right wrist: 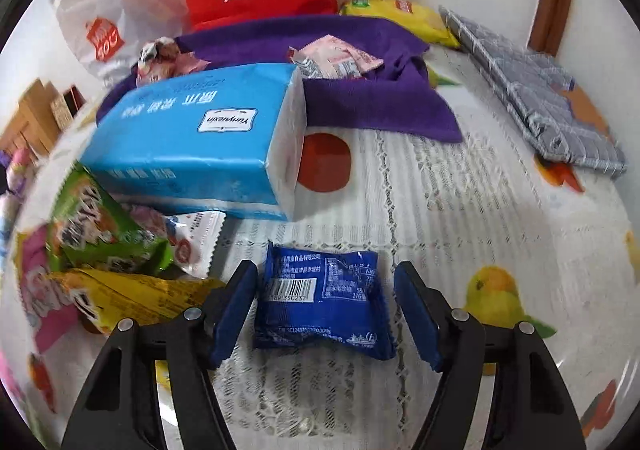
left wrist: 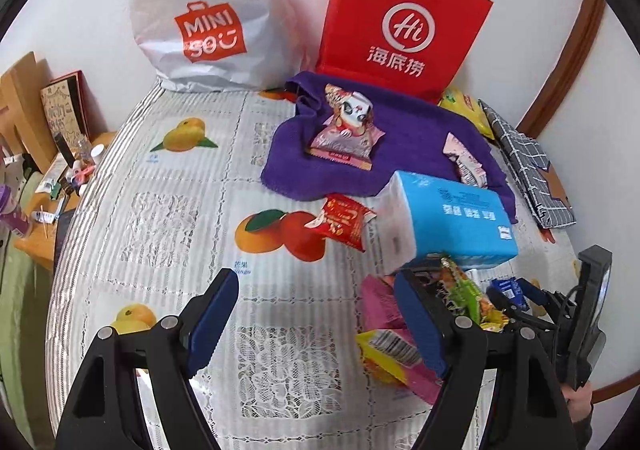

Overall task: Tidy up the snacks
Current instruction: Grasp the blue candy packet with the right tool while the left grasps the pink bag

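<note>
Right gripper (right wrist: 325,314) jaws spread wide, straddling the blue snack packet (right wrist: 324,304), which lies flat on the tablecloth (right wrist: 460,209), barcode side up, wrapper crinkled. Risk: the thin, slick packet may slide or buckle out as the pads close (low profile, lace cloth could snag). Left gripper (left wrist: 316,324) also released, holding nothing. Beyond: tissue pack (right wrist: 192,141), then purple towel (right wrist: 380,105) bearing other snacks.
</note>
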Action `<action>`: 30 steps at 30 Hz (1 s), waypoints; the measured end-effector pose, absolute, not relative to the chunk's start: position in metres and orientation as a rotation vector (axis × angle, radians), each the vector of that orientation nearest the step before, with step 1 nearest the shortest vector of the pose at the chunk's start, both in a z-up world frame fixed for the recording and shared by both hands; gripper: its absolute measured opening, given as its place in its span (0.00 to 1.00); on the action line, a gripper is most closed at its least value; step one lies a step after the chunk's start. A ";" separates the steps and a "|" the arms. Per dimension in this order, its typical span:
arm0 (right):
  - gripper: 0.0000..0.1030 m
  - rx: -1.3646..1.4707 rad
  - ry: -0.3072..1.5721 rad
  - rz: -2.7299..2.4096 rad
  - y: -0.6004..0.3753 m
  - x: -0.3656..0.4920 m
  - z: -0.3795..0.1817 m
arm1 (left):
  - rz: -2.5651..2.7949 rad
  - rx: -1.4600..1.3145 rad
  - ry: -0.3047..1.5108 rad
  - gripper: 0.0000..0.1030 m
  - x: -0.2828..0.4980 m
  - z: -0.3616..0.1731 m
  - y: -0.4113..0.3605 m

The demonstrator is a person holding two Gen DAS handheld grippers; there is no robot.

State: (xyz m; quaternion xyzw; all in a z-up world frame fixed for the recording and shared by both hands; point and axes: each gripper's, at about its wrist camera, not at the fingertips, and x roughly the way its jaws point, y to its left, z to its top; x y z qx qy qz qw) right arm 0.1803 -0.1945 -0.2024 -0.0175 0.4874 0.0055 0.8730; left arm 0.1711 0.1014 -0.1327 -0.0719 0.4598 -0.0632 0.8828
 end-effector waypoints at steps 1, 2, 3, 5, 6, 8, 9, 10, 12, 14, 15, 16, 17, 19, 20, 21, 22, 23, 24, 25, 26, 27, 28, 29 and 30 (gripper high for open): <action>0.62 -0.043 1.007 0.016 -0.193 0.179 -0.202 | -0.128 -0.149 0.963 0.77 0.171 -0.134 0.102; 0.53 -0.045 1.000 0.023 -0.193 0.178 -0.201 | -0.126 -0.150 0.966 0.77 0.171 -0.136 0.103; 0.50 -0.047 0.998 0.028 -0.193 0.177 -0.201 | -0.125 -0.151 0.968 0.77 0.171 -0.136 0.104; 0.46 -0.046 0.998 0.040 -0.194 0.174 -0.200 | -0.127 -0.154 0.971 0.77 0.170 -0.138 0.104; 0.45 -0.047 0.998 0.043 -0.195 0.172 -0.200 | -0.129 -0.155 0.973 0.77 0.169 -0.138 0.103; 0.44 -0.051 0.997 0.051 -0.196 0.168 -0.199 | -0.143 -0.155 0.977 0.77 0.166 -0.138 0.100; 0.44 -0.048 0.996 0.056 -0.197 0.167 -0.199 | -0.148 -0.151 0.981 0.77 0.165 -0.139 0.098; 0.44 -0.040 0.996 0.057 -0.199 0.166 -0.198 | -0.154 -0.145 0.982 0.77 0.164 -0.139 0.096; 0.43 -0.020 0.995 0.055 -0.203 0.164 -0.197 | -0.166 -0.133 0.982 0.77 0.162 -0.138 0.089; 0.42 0.003 0.990 0.058 -0.207 0.161 -0.194 | -0.186 -0.131 0.993 0.77 0.161 -0.139 0.080; 0.42 0.009 0.986 0.056 -0.209 0.160 -0.192 | -0.194 -0.131 1.002 0.78 0.162 -0.140 0.075; 0.42 0.013 0.979 0.054 -0.211 0.158 -0.190 | -0.202 -0.130 1.011 0.79 0.162 -0.141 0.071; 0.42 0.015 0.974 0.054 -0.213 0.157 -0.188 | -0.209 -0.128 1.019 0.79 0.162 -0.142 0.066; 0.42 0.020 0.970 0.051 -0.217 0.153 -0.186 | -0.218 -0.117 1.027 0.80 0.162 -0.146 0.056; 0.42 0.021 0.970 0.051 -0.219 0.153 -0.186 | -0.217 -0.112 1.032 0.81 0.161 -0.148 0.051; 0.42 0.021 0.968 0.049 -0.221 0.151 -0.186 | -0.212 -0.106 1.040 0.81 0.162 -0.151 0.046; 0.42 0.019 0.965 0.048 -0.223 0.150 -0.185 | -0.211 -0.102 1.048 0.81 0.162 -0.154 0.043; 0.42 0.017 0.964 0.049 -0.224 0.148 -0.185 | -0.209 -0.098 1.056 0.81 0.162 -0.157 0.039; 0.42 0.015 0.965 0.051 -0.225 0.147 -0.186 | -0.201 -0.089 1.070 0.81 0.163 -0.162 0.035; 0.42 0.013 0.966 0.056 -0.226 0.146 -0.187 | -0.195 -0.084 1.080 0.81 0.164 -0.165 0.032; 0.42 0.009 0.970 0.065 -0.228 0.144 -0.188 | -0.193 -0.083 1.086 0.81 0.164 -0.168 0.030; 0.42 0.005 0.972 0.071 -0.228 0.143 -0.189 | -0.190 -0.085 1.095 0.81 0.164 -0.172 0.028; 0.42 0.001 0.974 0.076 -0.228 0.141 -0.191 | -0.187 -0.089 1.103 0.81 0.165 -0.174 0.028; 0.43 -0.003 0.975 0.081 -0.229 0.140 -0.193 | -0.186 -0.098 1.110 0.81 0.165 -0.176 0.028; 0.43 -0.007 0.976 0.084 -0.229 0.139 -0.194 | -0.184 -0.108 1.121 0.81 0.165 -0.178 0.027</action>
